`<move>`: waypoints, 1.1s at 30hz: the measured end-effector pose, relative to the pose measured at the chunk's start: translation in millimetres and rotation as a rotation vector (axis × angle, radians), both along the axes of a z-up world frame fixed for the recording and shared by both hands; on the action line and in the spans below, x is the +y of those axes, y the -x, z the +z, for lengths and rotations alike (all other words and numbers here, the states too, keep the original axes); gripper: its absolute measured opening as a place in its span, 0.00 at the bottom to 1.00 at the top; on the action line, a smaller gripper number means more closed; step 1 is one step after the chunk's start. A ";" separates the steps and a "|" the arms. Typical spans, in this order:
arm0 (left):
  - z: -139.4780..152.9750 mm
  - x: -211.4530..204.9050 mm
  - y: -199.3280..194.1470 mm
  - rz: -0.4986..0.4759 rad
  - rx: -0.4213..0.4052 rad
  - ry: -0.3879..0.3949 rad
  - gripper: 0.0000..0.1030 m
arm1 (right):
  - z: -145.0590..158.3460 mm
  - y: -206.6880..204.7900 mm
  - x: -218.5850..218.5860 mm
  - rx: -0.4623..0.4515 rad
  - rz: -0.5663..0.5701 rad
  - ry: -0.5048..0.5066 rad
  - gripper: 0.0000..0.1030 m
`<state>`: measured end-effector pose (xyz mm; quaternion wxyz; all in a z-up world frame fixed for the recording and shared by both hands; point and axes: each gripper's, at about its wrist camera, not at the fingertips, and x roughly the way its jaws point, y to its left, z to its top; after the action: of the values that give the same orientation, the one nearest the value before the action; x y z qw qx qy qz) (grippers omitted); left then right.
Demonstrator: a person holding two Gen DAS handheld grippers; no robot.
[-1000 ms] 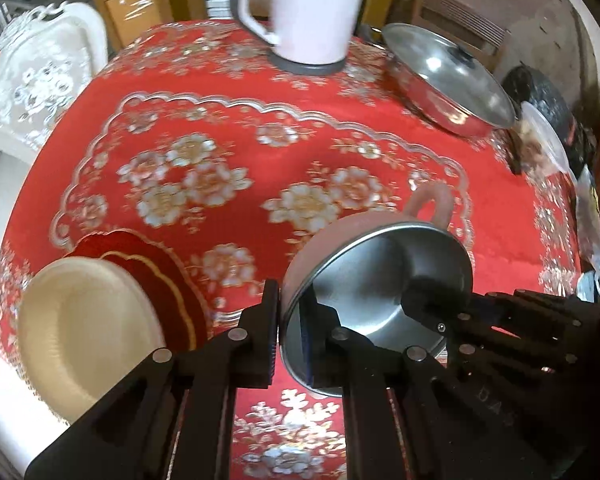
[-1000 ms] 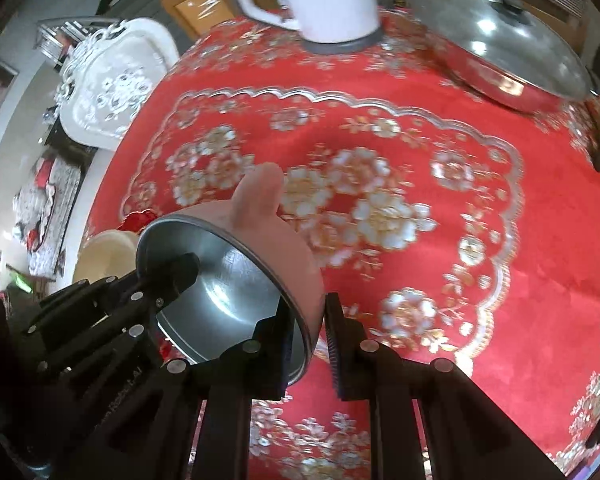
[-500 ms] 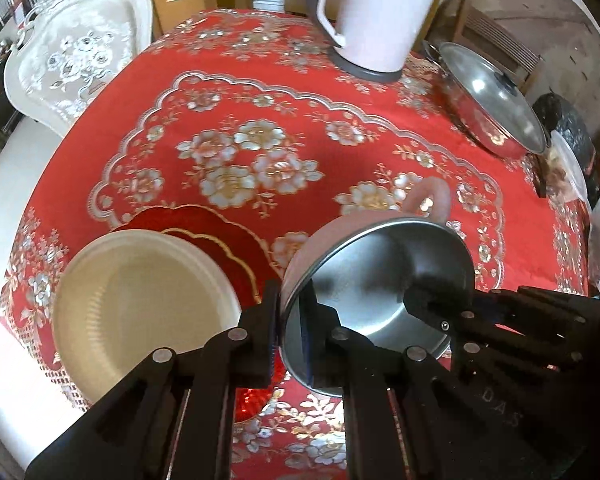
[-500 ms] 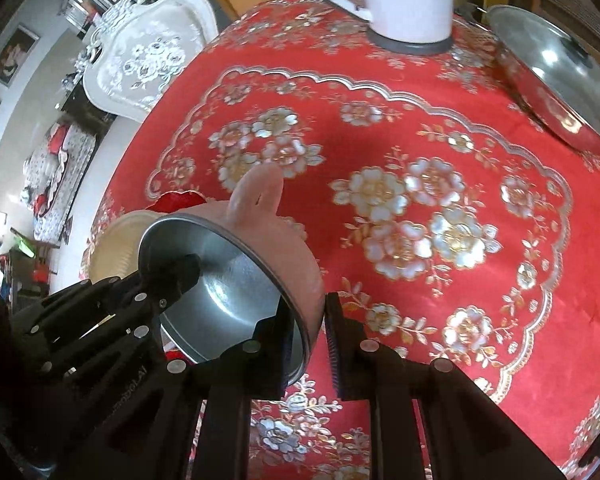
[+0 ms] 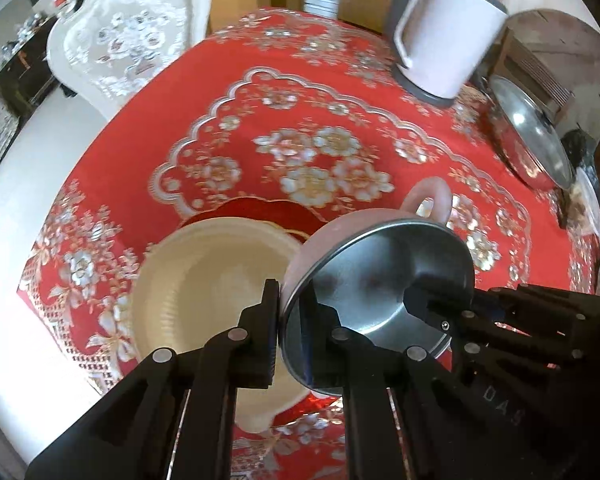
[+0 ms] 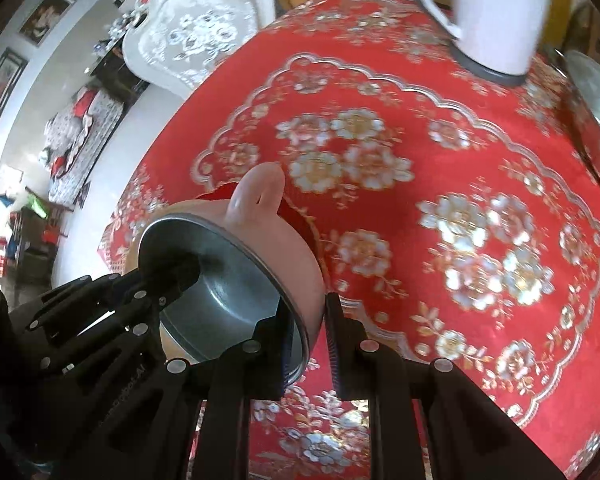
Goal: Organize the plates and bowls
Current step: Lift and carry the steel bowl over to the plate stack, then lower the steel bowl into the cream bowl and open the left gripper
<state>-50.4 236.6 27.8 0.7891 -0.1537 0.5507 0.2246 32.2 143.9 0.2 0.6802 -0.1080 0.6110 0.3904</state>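
Note:
A pink bowl [image 5: 380, 280] with a steel inside and a loop handle hangs tilted above the table, its mouth facing the cameras. My left gripper [image 5: 290, 308] is shut on its left rim. On the opposite rim my right gripper [image 6: 310, 316] is shut too, one finger inside and one outside. Under and left of the bowl, a cream plate [image 5: 204, 280] lies on a scalloped red plate [image 5: 260, 208]. In the right wrist view the bowl [image 6: 228, 280] hides most of that stack; only a bit of the red plate [image 6: 296, 212] shows.
A red floral tablecloth [image 5: 320, 120] covers the round table. A white kettle [image 5: 448, 36] stands at the back, and a lidded steel pot [image 5: 528, 136] at the far right. A white carved chair [image 5: 128, 36] stands beyond the left edge. The plates lie close to the table's near-left edge.
Both grippers have carried the bowl left and toward me; the plate stack, earlier off to the left, now lies right beside and partly under the bowl.

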 end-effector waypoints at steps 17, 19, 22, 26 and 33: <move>-4.5 32.1 27.9 0.079 0.019 -0.003 0.07 | -10.8 22.9 45.0 0.017 0.106 0.026 0.19; -6.6 34.0 30.1 0.084 0.025 -0.001 0.07 | -13.2 24.9 48.6 0.019 0.112 0.032 0.19; -10.3 37.6 32.6 0.091 0.035 -0.001 0.08 | -18.4 28.8 53.5 0.027 0.124 0.042 0.19; -17.1 40.9 34.4 0.098 0.053 -0.002 0.08 | -28.5 33.8 60.8 0.035 0.139 0.067 0.19; -23.0 44.7 36.9 0.104 0.059 -0.004 0.08 | -38.4 35.7 64.4 0.051 0.139 0.073 0.19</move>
<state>-87.2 281.3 4.8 0.7601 -0.1740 0.5645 0.2708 -3.4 208.3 -38.2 0.6314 -0.1650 0.6328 0.4168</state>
